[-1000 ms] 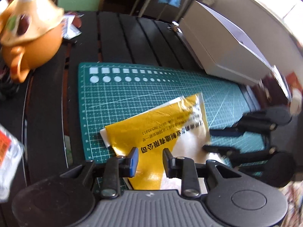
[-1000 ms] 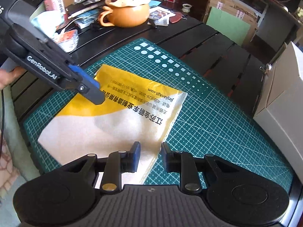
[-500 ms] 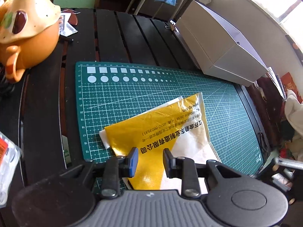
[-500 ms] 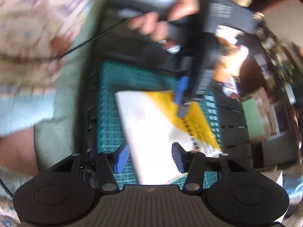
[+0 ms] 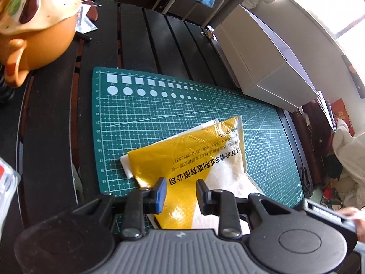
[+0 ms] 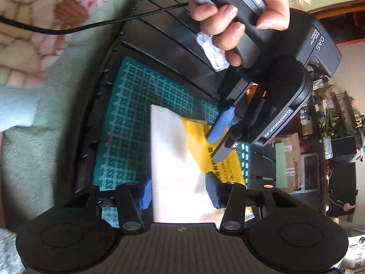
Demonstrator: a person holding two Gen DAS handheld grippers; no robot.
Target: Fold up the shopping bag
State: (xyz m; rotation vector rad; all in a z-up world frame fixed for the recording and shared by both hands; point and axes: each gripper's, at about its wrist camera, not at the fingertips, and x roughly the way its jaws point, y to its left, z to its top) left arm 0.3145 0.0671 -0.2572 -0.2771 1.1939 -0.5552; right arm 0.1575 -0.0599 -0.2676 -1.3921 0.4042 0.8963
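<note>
Apparently bag (image 5: 194,157) edges overhang mat (image 5: 146,114).

The shopping bag (image 5: 194,157) was thin plastic film, its yellow part glossy and creased, its white part matt. The cutting mat (image 5: 146,116) looked smooth, matt and rubbery. The counter (image 5: 141,43) was dark slatted wood with a slight sheen. The orange pot (image 5: 38,36) looked like glazed ceramic.

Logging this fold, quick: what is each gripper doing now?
Left gripper: partly open over the shopping bag, gripping nothing.
Right gripper: open, closing around the bag's edge.
</note>
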